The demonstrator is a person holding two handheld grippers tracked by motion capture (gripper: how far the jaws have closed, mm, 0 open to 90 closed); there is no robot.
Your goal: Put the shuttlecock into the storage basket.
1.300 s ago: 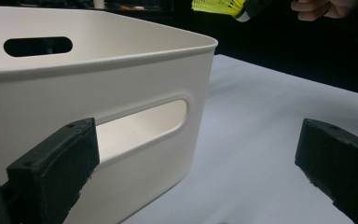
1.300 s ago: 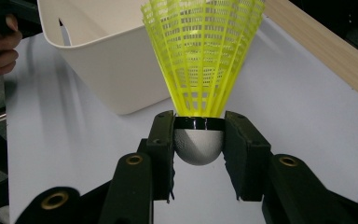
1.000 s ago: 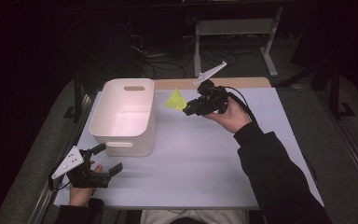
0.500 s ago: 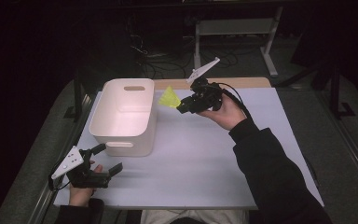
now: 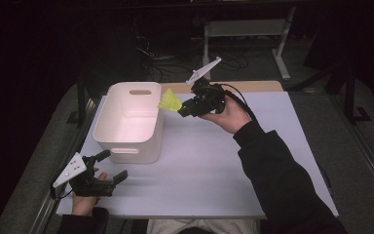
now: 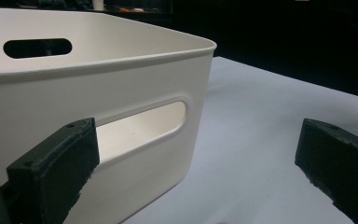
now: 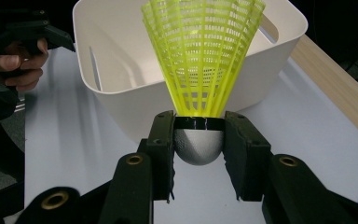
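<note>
High view, near edge first: my left gripper (image 5: pixel 111 168) rests on the table (image 5: pixel 214 170), jaws wide apart, touching nothing. Beyond sits one smooth white plastic bin (image 5: pixel 126 141) with slotted handles. Farthest, my right gripper (image 5: pixel 181 109) is clamped on one yellow mesh-skirted shuttlecock (image 5: pixel 169 101) at its rounded cork, held beside the bin's far corner.

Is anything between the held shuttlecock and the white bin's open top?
Nothing visible. The right gripper clamps the yellow shuttlecock by its cork beside the white bin; only the bin's near rim lies ahead, the inside looks empty.
</note>
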